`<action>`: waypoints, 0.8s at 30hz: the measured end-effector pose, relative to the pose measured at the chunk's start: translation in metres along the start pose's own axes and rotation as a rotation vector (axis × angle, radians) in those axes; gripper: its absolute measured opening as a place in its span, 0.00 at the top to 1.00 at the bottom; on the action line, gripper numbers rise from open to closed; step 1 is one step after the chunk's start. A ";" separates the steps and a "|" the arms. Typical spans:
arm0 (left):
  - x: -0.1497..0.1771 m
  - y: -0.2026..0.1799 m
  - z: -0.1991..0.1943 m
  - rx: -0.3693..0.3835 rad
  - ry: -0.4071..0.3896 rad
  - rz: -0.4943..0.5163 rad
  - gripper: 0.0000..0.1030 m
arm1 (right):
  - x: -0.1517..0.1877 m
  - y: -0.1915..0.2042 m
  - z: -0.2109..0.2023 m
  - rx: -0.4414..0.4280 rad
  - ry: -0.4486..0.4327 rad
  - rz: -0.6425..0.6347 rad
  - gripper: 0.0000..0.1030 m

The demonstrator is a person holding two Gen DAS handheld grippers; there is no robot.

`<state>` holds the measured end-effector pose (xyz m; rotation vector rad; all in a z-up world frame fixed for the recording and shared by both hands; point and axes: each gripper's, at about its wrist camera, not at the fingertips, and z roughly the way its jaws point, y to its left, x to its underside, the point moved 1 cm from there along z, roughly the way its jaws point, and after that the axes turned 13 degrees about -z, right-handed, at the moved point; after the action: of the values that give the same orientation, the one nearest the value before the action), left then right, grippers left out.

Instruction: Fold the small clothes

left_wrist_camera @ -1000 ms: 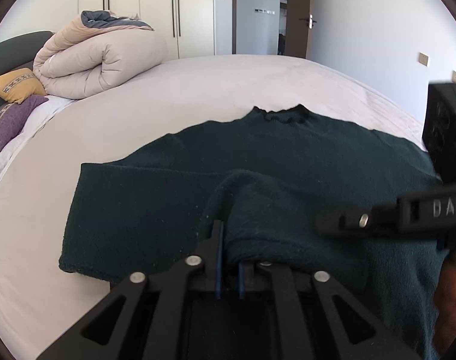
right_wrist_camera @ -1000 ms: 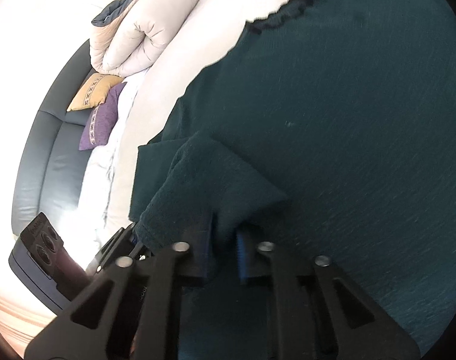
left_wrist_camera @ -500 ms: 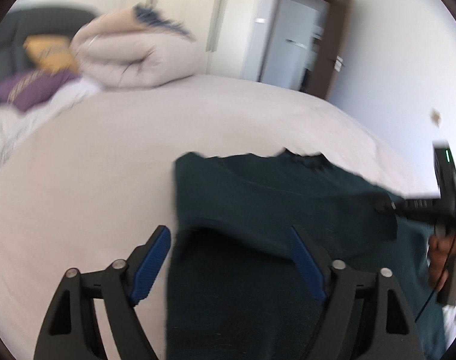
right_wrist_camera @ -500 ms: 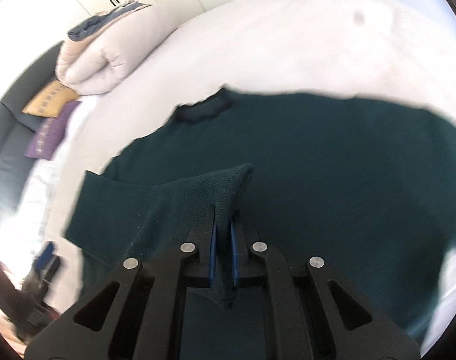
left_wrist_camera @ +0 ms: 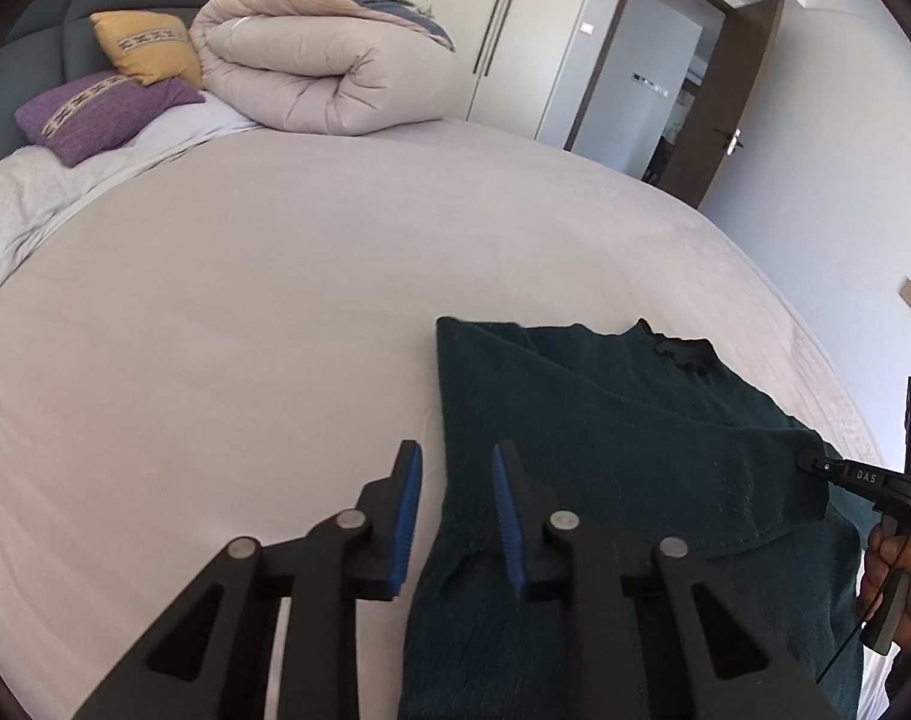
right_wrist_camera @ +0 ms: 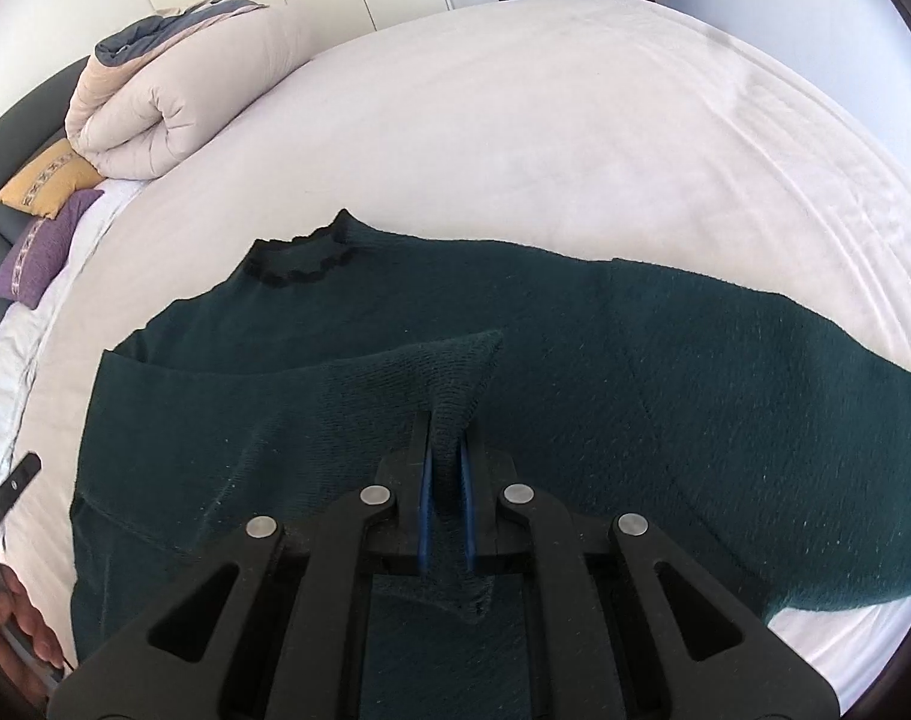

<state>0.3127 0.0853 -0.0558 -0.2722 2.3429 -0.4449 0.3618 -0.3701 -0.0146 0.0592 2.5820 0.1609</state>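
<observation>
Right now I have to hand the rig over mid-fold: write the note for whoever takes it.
Right gripper: shut on the sleeve cuff of the dark green sweater, carrying it over the body.
Left gripper: jaws just closing, nothing gripped; the sweater's folded left edge lies under its right finger.
Sweater lies on the bed, collar away from you.
Done: left sleeve folded in.
Left: lay the cuff down, fold the right sleeve, then the body.

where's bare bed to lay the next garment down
Bare bed sheet spans from the green sweater up to the rolled duvet; another patch lies beyond the sweater's collar. It is crowded by the purple cushion.
</observation>
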 end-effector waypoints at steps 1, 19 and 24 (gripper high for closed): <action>-0.002 -0.004 0.002 0.000 0.000 0.010 0.76 | 0.002 0.000 0.001 0.001 0.004 -0.001 0.93; 0.004 -0.009 0.071 -0.133 0.102 0.134 0.64 | 0.019 -0.010 0.011 0.029 0.008 -0.016 0.93; 0.006 -0.021 0.064 -0.172 0.059 0.185 0.64 | 0.018 -0.010 0.013 0.036 0.014 -0.024 0.93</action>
<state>0.3545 0.0493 -0.0952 -0.1217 2.4405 -0.1639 0.3533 -0.3770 -0.0358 0.0399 2.5991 0.1067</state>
